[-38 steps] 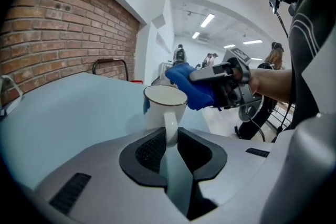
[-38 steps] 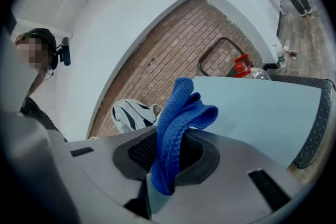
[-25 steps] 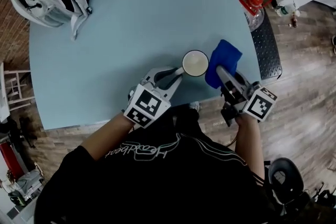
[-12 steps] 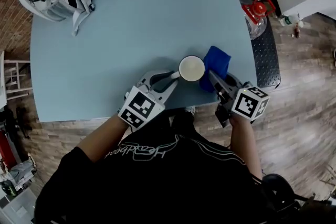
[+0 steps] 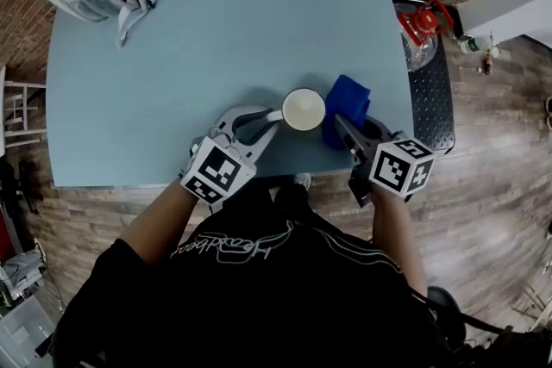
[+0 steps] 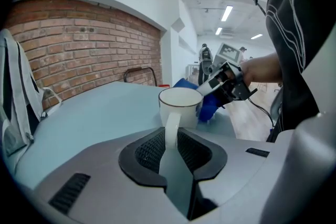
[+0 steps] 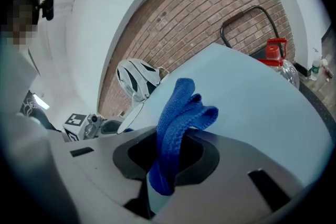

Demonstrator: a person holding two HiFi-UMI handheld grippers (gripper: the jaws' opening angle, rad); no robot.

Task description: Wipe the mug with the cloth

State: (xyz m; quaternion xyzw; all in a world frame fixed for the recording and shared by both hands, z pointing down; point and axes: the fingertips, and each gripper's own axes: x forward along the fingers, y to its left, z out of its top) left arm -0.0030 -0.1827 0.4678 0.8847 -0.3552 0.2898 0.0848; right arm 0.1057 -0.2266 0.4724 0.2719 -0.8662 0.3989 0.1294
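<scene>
My left tongs (image 5: pixel 272 118) clamp the mug (image 5: pixel 304 109) handle, cream inside bare; my right tongs (image 5: pixel 339 125) pinch the blue cloth (image 5: pixel 347 99) at its three o'clock.

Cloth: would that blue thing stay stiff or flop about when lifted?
Probably floppy: the cloth bunches in soft folds where the right gripper pinches it. Likely light, since that one pinch holds the whole wad. Its knitted texture looks grippy, so it should hardly slip.

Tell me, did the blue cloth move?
Yes. The cloth, held in the right gripper, has shifted left, away from the table's right edge and closer in beside the mug.
</scene>
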